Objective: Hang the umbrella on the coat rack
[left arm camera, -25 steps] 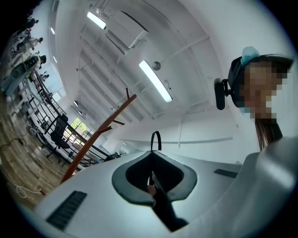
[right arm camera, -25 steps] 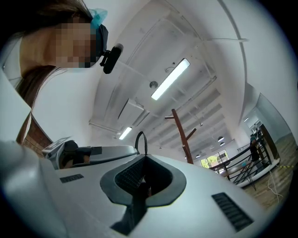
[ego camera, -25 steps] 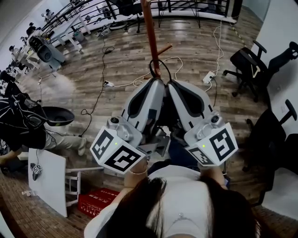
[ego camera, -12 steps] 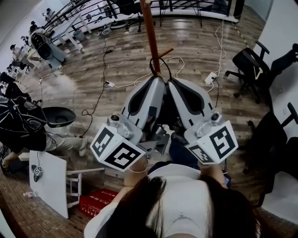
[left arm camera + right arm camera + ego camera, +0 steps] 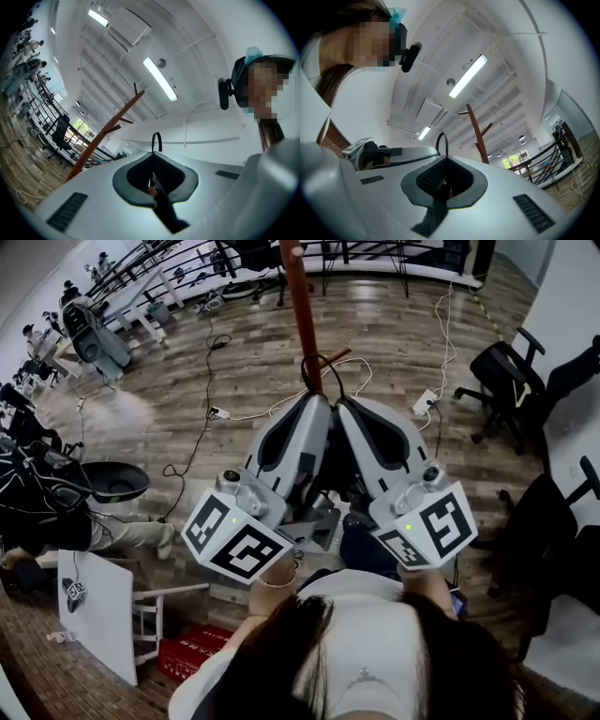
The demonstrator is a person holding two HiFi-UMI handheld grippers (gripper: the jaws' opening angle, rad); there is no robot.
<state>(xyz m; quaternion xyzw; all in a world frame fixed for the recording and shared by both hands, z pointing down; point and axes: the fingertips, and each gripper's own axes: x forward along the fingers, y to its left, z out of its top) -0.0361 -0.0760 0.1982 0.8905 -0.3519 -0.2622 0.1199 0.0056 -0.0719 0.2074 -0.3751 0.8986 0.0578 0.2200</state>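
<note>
Wood-plank floor (image 5: 234, 334) with trailing cables (image 5: 248, 412) (one to a power strip (image 5: 424, 398)), black office chairs (image 5: 502, 381), ceiling strip lights (image 5: 160, 78)

left gripper (image 5: 316, 401) and right gripper (image 5: 340, 403) raised side by side, tips almost touching each other. jaws of each closed on the dark umbrella (image 5: 162, 209) running between them, marker cubes rearward.

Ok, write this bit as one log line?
left claw: shut on black umbrella | right claw: shut on it | black loop: beside brown wooden coat rack peg
</note>
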